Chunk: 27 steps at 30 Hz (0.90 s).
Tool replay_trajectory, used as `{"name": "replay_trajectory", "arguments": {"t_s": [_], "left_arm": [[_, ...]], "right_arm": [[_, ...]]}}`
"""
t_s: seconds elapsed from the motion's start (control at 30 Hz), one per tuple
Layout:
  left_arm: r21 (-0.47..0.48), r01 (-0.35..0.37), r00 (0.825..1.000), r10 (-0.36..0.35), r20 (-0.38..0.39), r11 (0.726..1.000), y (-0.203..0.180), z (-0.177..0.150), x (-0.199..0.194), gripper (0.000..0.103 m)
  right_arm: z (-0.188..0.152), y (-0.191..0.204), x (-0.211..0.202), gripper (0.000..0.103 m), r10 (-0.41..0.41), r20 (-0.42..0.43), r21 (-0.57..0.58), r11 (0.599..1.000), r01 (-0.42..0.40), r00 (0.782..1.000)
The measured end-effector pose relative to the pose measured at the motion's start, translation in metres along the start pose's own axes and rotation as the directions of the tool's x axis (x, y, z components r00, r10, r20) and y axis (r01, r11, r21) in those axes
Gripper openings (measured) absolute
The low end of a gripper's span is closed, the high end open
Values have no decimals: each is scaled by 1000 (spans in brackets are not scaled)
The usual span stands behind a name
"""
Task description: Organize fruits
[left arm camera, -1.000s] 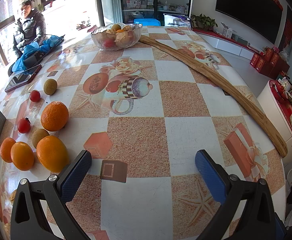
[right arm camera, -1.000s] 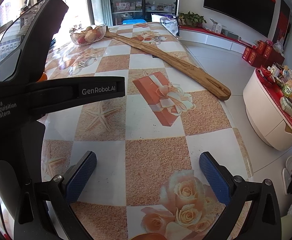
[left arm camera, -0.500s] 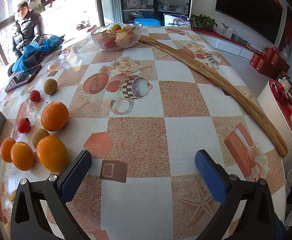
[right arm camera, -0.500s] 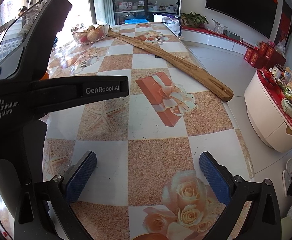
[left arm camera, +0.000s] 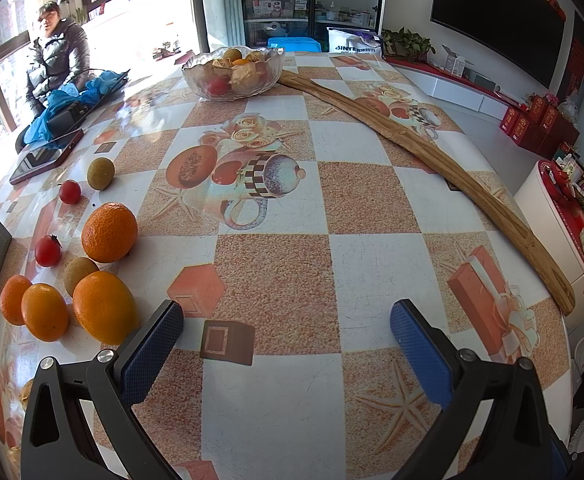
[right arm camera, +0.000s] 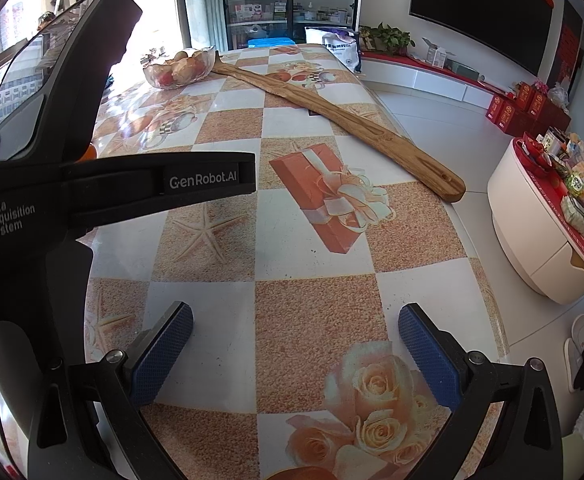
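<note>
- The left hand-held gripper (left arm camera: 285, 344) hovers released over the checkered desk (left arm camera: 372, 256), its blue pads spread wide with nothing between them.
- The right hand-held gripper (right arm camera: 294, 350) is likewise released and holds nothing; in its view the left tool's black body (right arm camera: 103, 188) blocks the desk's left side.
- Only the left view shows the loose fruit, just left of its fingers: four oranges, the nearest (left arm camera: 103, 307) beside the left pad, two brownish-green fruits (left arm camera: 100, 173) and two small red ones (left arm camera: 47, 251).
- A long wooden board (left arm camera: 432, 152) lies diagonally along the right.
- A tablet (left arm camera: 45, 156) sits at the left edge.
- A glass bowl (left arm camera: 233, 74) of fruit stands at the far end.
- A seated person (left arm camera: 57, 56) is beyond.
</note>
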<state>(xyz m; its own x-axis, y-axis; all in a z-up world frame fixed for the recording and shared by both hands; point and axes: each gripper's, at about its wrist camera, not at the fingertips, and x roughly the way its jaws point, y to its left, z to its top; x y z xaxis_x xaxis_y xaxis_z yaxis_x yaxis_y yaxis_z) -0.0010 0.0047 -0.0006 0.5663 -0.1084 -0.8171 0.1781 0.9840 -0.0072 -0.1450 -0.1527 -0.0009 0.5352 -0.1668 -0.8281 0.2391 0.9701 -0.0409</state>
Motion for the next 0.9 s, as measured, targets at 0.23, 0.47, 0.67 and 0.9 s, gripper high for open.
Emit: {"name": "replay_trajectory", "arguments": {"t_s": [0.23, 0.47, 0.67, 0.9], "left_arm": [[0, 0, 1000, 0, 0, 1000, 0, 0, 0, 103], [0, 0, 1000, 0, 0, 1000, 0, 0, 0, 103], [0, 0, 1000, 0, 0, 1000, 0, 0, 0, 103], [0, 0, 1000, 0, 0, 1000, 0, 0, 0, 103]], "right_arm": [[3, 0, 3, 103, -27, -8, 30, 999, 27, 1000], [4, 0, 4, 103, -41, -7, 48, 998, 41, 999], [3, -1, 3, 103, -45, -4, 56, 997, 45, 999], [2, -2, 2, 103, -52, -4, 63, 997, 52, 999]]}}
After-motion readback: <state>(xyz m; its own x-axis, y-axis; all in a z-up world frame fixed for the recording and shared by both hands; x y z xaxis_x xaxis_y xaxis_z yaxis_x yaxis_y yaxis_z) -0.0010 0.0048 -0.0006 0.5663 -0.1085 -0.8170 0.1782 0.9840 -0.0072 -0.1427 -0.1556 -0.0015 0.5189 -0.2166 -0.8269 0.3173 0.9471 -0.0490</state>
